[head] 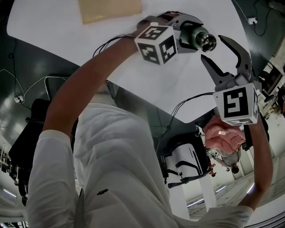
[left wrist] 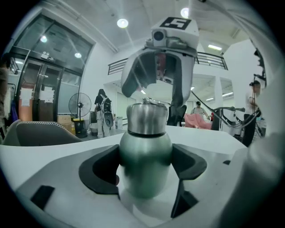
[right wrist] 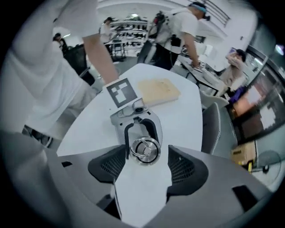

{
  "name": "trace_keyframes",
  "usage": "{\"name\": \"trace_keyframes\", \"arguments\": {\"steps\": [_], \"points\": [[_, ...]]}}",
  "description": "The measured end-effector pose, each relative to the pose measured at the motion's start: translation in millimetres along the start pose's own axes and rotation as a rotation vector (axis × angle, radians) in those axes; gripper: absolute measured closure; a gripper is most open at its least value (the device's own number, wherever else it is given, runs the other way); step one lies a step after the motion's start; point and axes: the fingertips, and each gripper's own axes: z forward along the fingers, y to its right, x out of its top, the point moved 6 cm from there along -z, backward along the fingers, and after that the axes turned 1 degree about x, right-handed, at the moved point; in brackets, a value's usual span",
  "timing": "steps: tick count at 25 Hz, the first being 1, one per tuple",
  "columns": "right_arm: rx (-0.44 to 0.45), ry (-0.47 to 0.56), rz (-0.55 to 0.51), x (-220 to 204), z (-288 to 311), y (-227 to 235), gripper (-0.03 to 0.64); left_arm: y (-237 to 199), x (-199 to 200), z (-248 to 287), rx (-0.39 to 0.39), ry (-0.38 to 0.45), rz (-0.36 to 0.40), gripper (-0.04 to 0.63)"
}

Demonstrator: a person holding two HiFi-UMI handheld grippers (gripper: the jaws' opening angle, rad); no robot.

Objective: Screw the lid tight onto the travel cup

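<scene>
In the head view my left gripper (head: 187, 34) is shut on the green body of the travel cup (head: 196, 35), holding it on its side above the white table. The silver lid (head: 208, 42) points right. My right gripper (head: 213, 48) stands open just off the lid, its jaws on either side of it and not touching. The left gripper view shows the cup (left wrist: 144, 164) clamped between the pads, with the lid (left wrist: 147, 118) on top and the right gripper (left wrist: 156, 89) beyond. The right gripper view looks straight onto the lid (right wrist: 144, 150) and its ring, a little past my open jaws.
The white table (head: 67, 31) lies below both grippers. A tan board (head: 109, 9) rests at its far side, and it shows as the board (right wrist: 159, 91) in the right gripper view. Chairs and several people stand around the room.
</scene>
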Motion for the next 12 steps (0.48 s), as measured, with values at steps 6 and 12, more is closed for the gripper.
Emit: {"name": "trace_keyframes", "arguments": {"steps": [6,12], "points": [[0.2,-0.077,-0.441,12,9,3,0.339,-1,2,-3,0.002,0.005,0.002,0.241],[0.322,-0.159,-0.663,8,21,2,0.393,-1,4,-1,0.007,0.005,0.003,0.241]]}}
